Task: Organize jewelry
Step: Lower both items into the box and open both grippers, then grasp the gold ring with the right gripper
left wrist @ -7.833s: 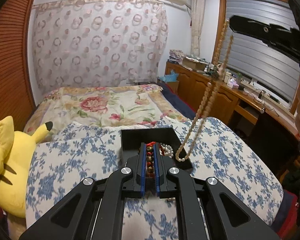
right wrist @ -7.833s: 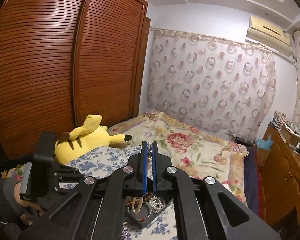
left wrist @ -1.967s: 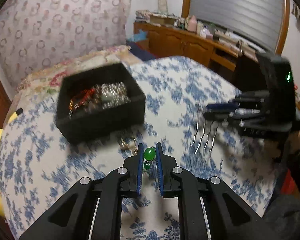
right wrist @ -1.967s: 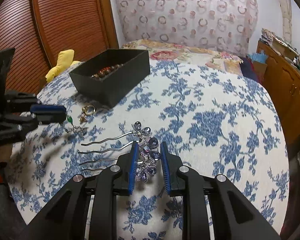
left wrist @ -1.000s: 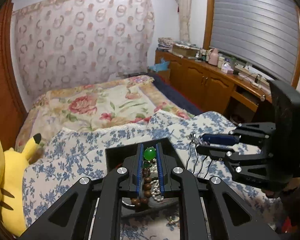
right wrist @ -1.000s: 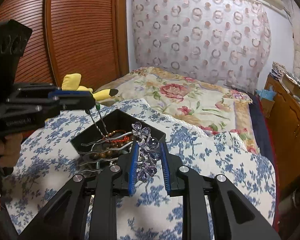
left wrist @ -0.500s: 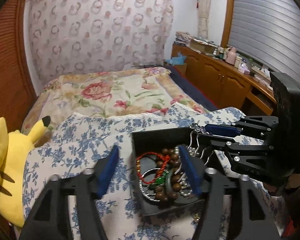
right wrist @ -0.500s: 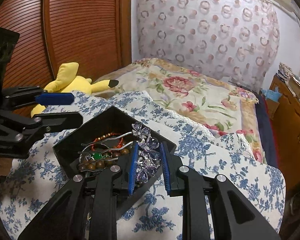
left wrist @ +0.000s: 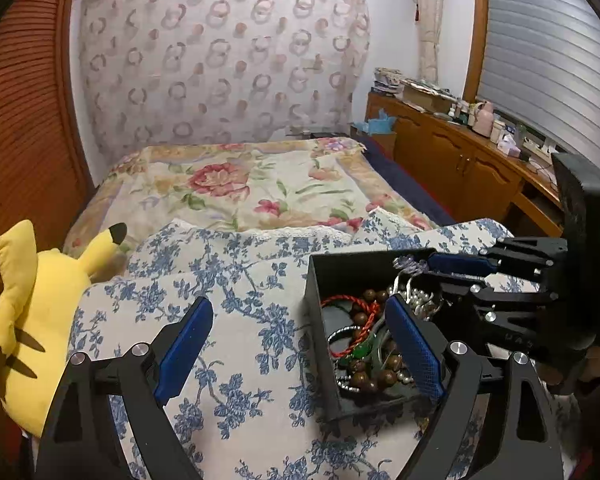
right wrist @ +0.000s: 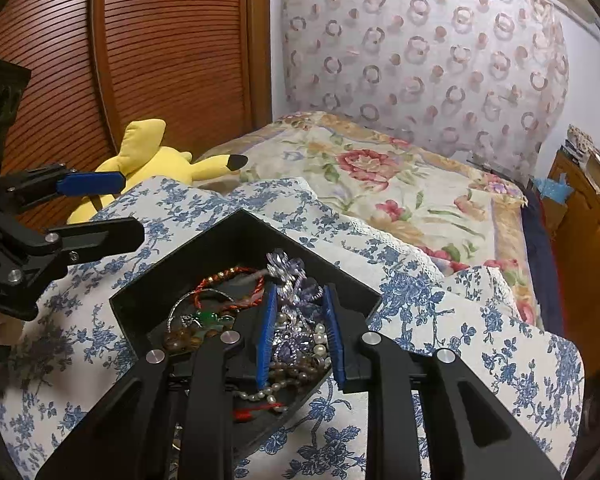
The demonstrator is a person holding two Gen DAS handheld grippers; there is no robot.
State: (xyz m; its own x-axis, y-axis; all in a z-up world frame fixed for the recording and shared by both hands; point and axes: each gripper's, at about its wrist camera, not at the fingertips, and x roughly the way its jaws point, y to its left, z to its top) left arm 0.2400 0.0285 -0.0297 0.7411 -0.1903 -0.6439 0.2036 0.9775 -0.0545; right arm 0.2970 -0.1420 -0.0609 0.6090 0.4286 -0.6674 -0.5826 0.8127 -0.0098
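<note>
A black jewelry box (left wrist: pixel 315 280) sits on the blue-floral cloth and holds bead bracelets, pearls, a red cord and a green pendant (left wrist: pixel 358 350). My left gripper (left wrist: pixel 300 340) is wide open and empty, its right finger over the box. My right gripper (right wrist: pixel 298 332) is over the box (right wrist: pixel 236 226), its jaws parted around the purple flower hairpin (right wrist: pixel 290 276), which lies on the jewelry inside. The pendant (right wrist: pixel 210 317) lies in the box's left part. The right gripper also shows in the left wrist view (left wrist: pixel 440 268).
A yellow plush toy (left wrist: pixel 28 300) lies at the cloth's left edge. A floral bedspread (left wrist: pixel 252 184) stretches behind. A wooden cabinet (left wrist: pixel 460 164) with clutter stands at the right. A wooden wardrobe (right wrist: pixel 160 52) stands at the left.
My left gripper opened wide and dropped the green pendant into the box. My right gripper lowered the hairpin into the box and its jaws have parted.
</note>
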